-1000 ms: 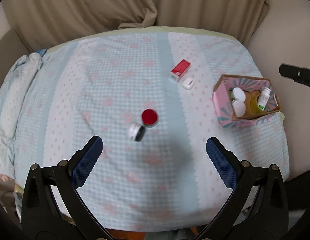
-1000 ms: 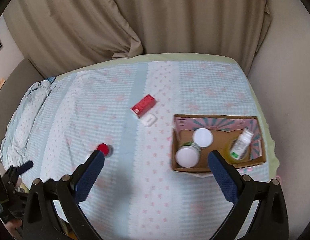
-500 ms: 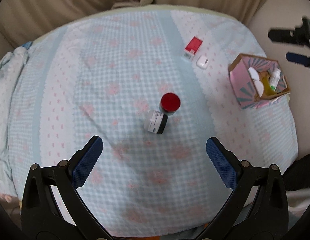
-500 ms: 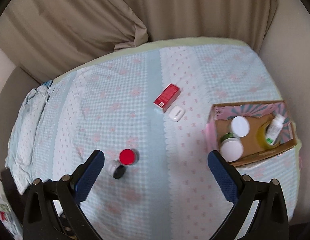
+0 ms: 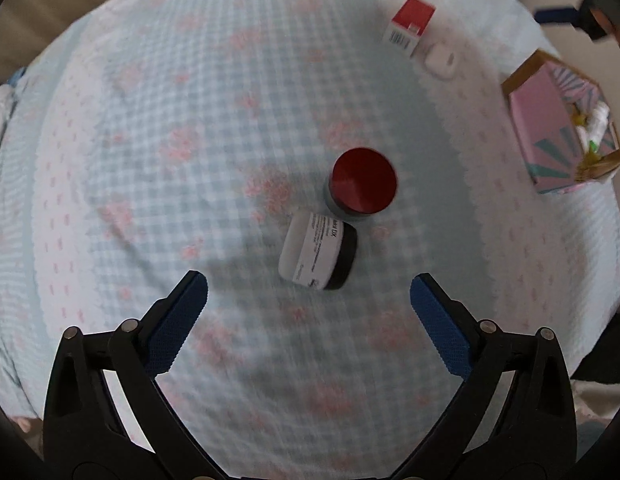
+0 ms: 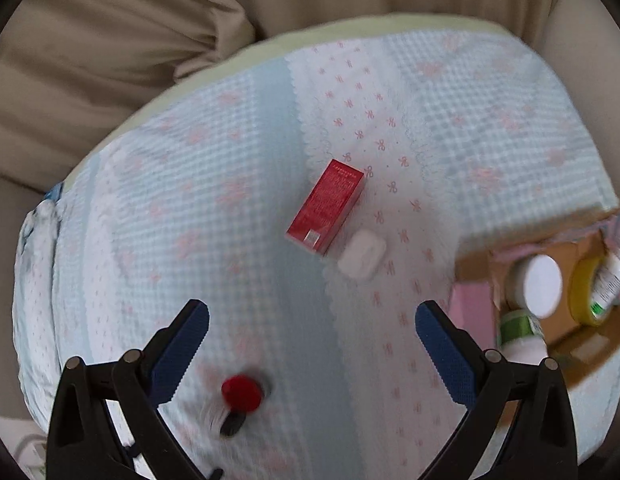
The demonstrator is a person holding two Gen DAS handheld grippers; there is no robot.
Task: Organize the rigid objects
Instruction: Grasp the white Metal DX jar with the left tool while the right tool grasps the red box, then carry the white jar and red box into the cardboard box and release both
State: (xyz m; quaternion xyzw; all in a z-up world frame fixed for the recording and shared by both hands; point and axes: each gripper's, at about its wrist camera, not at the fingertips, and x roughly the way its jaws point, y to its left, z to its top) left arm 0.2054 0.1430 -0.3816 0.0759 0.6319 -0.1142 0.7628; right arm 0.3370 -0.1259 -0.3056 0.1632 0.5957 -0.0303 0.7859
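We've got the left gripper (image 5: 307,294) spread wide, its jaws just easing inward with nothing between them, above the tipped black-lidded jar (image 5: 318,256) touching the red-lidded jar (image 5: 362,186) on the bed (image 5: 149,140); we should straddle it squarely; the right gripper (image 6: 312,320) hangs wide and empty near the red box (image 6: 326,208).

Two jars on the cloth, red-lidded jar (image 5: 362,182) upright, white jar (image 5: 318,256) lying at its seven o'clock, one red carton (image 6: 326,207), one white case (image 6: 362,260), one cardboard box (image 6: 566,332), perhaps four containers inside

The bed (image 6: 237,184) carries two jars (image 5: 362,188), red carton (image 6: 326,208), white case (image 6: 362,260), cardboard box (image 6: 570,340).
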